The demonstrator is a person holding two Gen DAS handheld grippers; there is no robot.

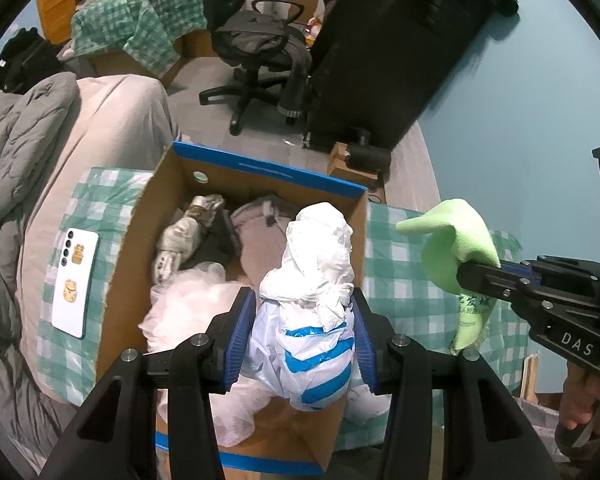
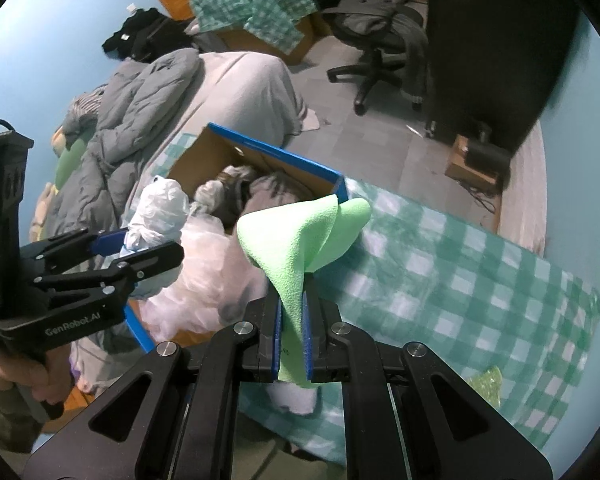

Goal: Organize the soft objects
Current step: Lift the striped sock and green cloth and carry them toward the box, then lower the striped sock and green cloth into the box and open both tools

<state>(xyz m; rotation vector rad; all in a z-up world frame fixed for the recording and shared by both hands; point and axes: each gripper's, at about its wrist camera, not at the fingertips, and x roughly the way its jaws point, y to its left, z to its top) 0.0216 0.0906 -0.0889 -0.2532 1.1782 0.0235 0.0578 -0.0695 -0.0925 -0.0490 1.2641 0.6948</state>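
Claws grip bundled white bag (image 1: 312, 300) and green cloth (image 2: 300, 248), seemingly above box (image 1: 268, 172).

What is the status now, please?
Left tool shut on white bag, over the box. Right tool shut on green cloth. Nothing in the way.

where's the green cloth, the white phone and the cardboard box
green cloth (image 2: 300, 236), right wrist view, on its folded upper part
white phone (image 1: 75, 280), left wrist view, middle of its back
cardboard box (image 1: 268, 174), left wrist view, blue far rim
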